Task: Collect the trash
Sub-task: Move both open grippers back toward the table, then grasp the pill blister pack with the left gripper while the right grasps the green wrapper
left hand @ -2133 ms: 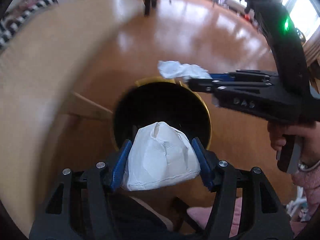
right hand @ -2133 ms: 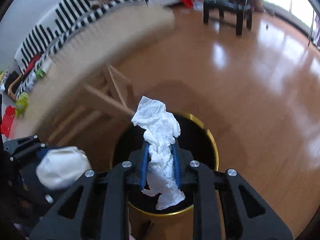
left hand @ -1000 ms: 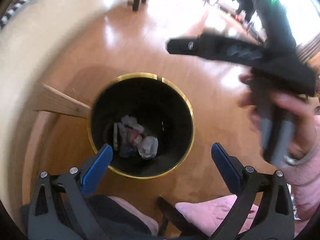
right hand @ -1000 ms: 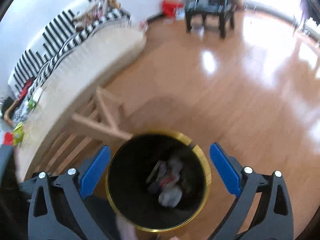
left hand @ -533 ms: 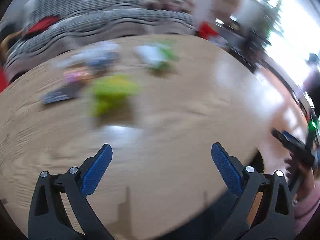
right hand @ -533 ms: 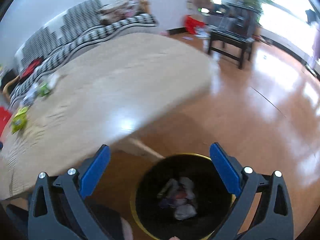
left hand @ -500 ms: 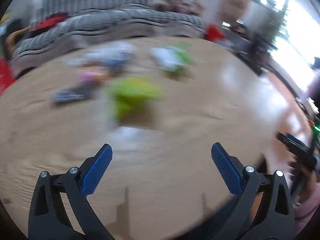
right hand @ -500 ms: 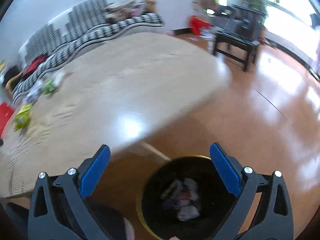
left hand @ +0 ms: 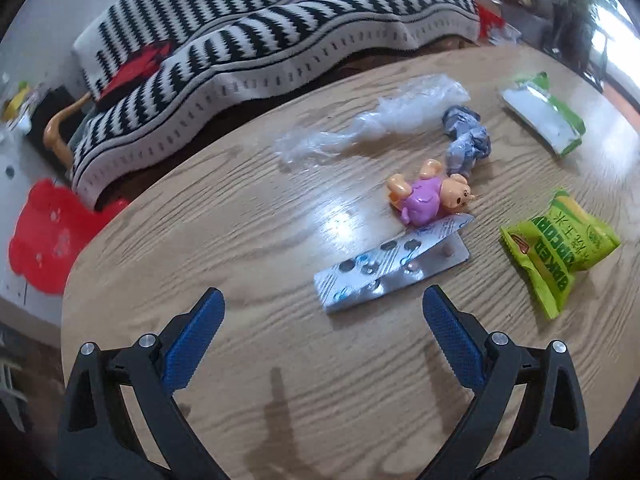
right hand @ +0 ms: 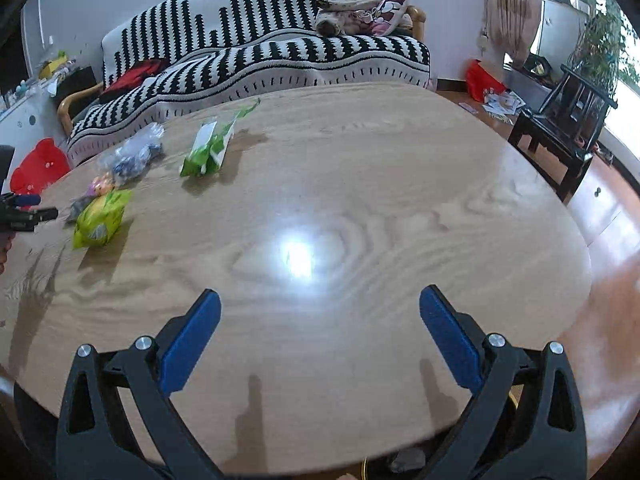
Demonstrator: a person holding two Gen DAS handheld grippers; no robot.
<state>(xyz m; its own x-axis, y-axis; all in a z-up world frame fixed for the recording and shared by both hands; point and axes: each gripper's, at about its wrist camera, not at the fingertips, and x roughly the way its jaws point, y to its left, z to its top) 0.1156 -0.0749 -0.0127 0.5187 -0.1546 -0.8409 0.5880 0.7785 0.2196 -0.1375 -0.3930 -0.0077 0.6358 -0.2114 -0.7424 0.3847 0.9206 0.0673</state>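
Both grippers have swung up from the trash bin and now face the wooden table, and the paper wads they carried two seconds ago are gone from their jaws. The left gripper hovers wide open and empty just short of a silver blister pack, a flat foil strip with popped pockets, its long axis running from near-left to far-right, far end touching a small toy bear. Right of it lies a green snack bag, crinkled, long axis pointing toward the far right. Farther off are clear plastic wrap, a crumpled blue-grey wad and a green-edged white packet. The right gripper, equally spread and empty, is over bare tabletop, well apart from the trash.
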